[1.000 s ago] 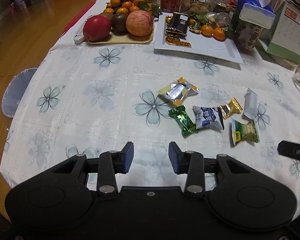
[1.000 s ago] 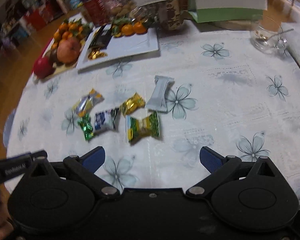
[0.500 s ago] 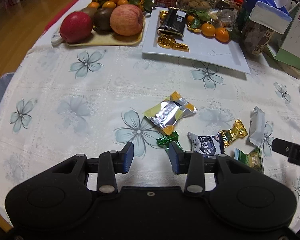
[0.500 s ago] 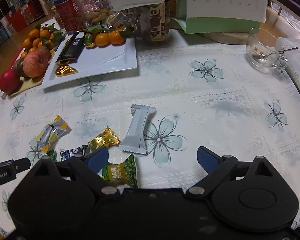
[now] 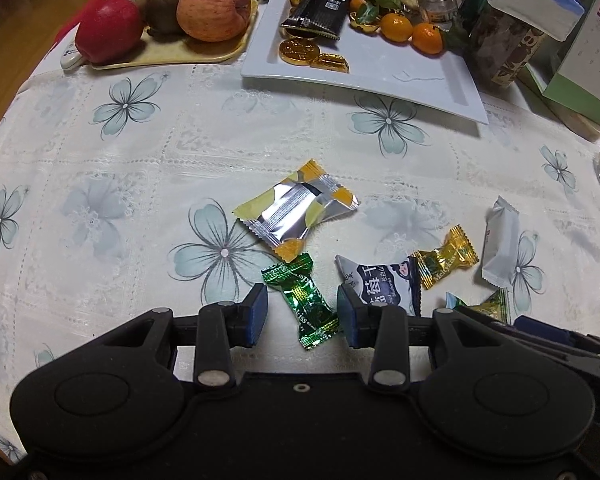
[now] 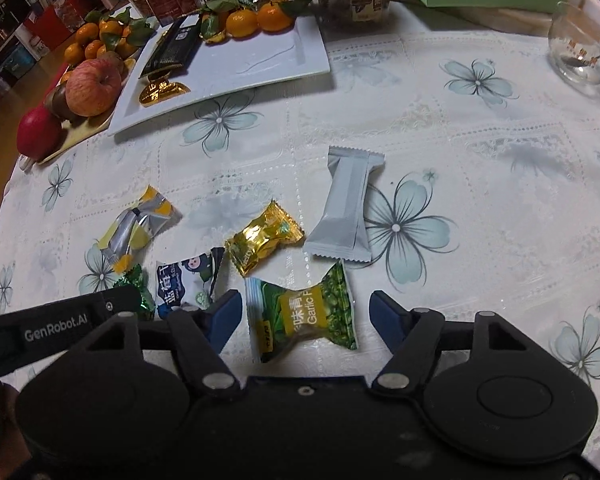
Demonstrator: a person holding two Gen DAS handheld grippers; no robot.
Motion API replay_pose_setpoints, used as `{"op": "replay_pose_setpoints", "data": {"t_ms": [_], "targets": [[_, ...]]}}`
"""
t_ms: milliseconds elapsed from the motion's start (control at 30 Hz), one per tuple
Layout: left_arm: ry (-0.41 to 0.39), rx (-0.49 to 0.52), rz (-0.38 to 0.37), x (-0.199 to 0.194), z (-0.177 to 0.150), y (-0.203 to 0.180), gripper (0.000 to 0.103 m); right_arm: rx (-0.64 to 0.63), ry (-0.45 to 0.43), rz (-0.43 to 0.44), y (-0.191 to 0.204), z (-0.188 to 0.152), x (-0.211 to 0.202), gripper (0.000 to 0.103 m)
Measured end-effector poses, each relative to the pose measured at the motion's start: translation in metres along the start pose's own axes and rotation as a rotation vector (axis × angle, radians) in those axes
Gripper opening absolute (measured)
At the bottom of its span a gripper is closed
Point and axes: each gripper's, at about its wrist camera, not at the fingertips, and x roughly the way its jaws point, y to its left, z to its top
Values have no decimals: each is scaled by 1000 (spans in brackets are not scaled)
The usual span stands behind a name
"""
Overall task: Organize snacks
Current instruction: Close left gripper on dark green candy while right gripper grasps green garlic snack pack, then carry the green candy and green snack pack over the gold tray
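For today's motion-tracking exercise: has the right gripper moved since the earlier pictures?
Yes. The right gripper has come down toward the table, judged against the white plate; its closing jaws now flank the green garlic pea packet.

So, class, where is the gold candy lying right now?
The gold candy lies mid-table in the right wrist view, between the blueberry packet on its left and the white bar on its right.

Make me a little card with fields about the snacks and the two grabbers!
surface: flowered tablecloth
left hand-held gripper: open, green foil candy between its fingers, not pressed
right hand-held gripper: closing, green pea packet between its fingers, not yet pressed
other loose snacks: gold candy, grey-white bar, silver-yellow packet, blue-white packet
white plate: holds gold coins, a black packet, oranges
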Motion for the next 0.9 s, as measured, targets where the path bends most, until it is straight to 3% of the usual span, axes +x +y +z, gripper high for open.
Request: {"op": "replay_pose_setpoints", "data": {"t_ms": [133, 267, 700, 800, 900], "targets": [[16, -9, -3, 6, 0, -1, 48, -19, -6, -50, 4, -3, 8, 65], [19, -19, 5, 9, 0, -1, 48, -22, -4, -46, 1, -3, 10, 42], [51, -54, 10, 23, 1, 1, 47, -14, 36, -49, -9, -5, 4, 38], [61, -51, -2, 24, 0, 1, 23, -2, 46, -39, -13, -5, 3, 38], [73, -58, -10, 24, -1, 4, 23, 12, 56, -34, -17, -6, 2, 38]]}}
